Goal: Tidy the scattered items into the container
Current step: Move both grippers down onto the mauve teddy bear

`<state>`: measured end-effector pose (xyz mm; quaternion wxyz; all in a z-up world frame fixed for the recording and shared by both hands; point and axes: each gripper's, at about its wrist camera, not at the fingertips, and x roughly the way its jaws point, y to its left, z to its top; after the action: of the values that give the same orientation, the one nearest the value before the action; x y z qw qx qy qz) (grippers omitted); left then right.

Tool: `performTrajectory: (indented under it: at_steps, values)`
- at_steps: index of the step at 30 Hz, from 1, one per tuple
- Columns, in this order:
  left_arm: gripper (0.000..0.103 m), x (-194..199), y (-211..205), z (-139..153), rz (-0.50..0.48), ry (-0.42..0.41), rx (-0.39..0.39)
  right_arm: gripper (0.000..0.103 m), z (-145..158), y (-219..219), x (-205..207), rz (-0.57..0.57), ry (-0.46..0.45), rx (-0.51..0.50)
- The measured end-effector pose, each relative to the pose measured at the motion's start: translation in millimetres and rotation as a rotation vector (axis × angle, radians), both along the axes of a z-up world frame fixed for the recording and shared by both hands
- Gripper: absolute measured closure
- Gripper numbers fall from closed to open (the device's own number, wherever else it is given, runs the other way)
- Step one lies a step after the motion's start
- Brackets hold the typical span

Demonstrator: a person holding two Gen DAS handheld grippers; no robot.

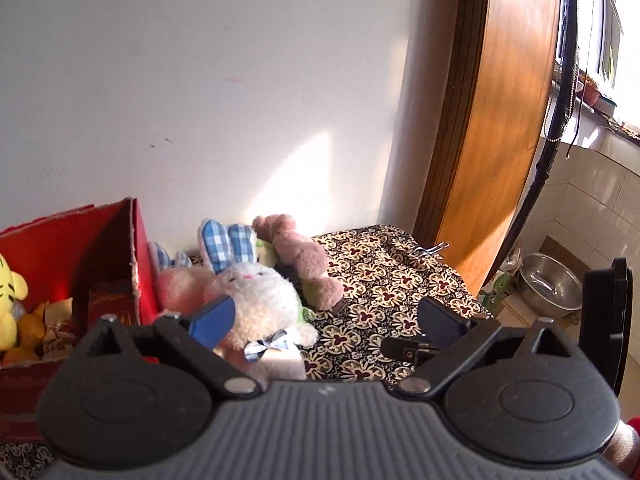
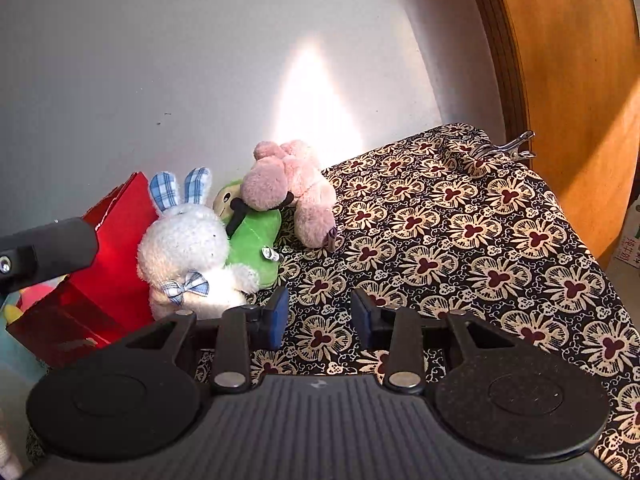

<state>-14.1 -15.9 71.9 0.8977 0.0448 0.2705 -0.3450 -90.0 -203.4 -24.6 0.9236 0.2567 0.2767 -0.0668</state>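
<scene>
A: Looking at the white plush rabbit with blue checked ears and bow (image 1: 256, 300), sitting upright at the left edge of the floral patterned tablecloth (image 2: 460, 240), pressed against the red cardboard box (image 1: 120, 264).

B: Hovering just in front of it with the left gripper (image 1: 324, 320), jaws spread wide, gripping nothing; left blue pad (image 1: 214, 320) overlapping the rabbit's side in view, contact impossible to tell.

A: And the right gripper (image 2: 320, 316)?

B: Half open, empty, pointing at bare cloth to the right of the rabbit. Left likely nearer, then.

A: Long axis running ears to feet, roughly upright, so probably closing across the body.

B: Behind it, lying toward the wall: green plush frog (image 2: 252, 236) and dusty pink plush bear (image 2: 292, 188). Yellow plush tiger (image 1: 10, 300) already sitting inside the box.
</scene>
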Motion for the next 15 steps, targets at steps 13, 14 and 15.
performTrajectory:
  at_steps: [13,14,15]
  values:
    - [0.012,98,-64,-19,0.072,0.215,-0.111,0.066,-14,-17,49,0.051,-0.014,-0.023]
    - [0.016,105,-68,-21,0.078,0.232,-0.106,0.066,-15,-17,54,0.056,-0.017,-0.028]
    - [0.021,111,-72,-24,0.087,0.246,-0.091,0.066,-15,-16,60,0.059,-0.019,-0.036]
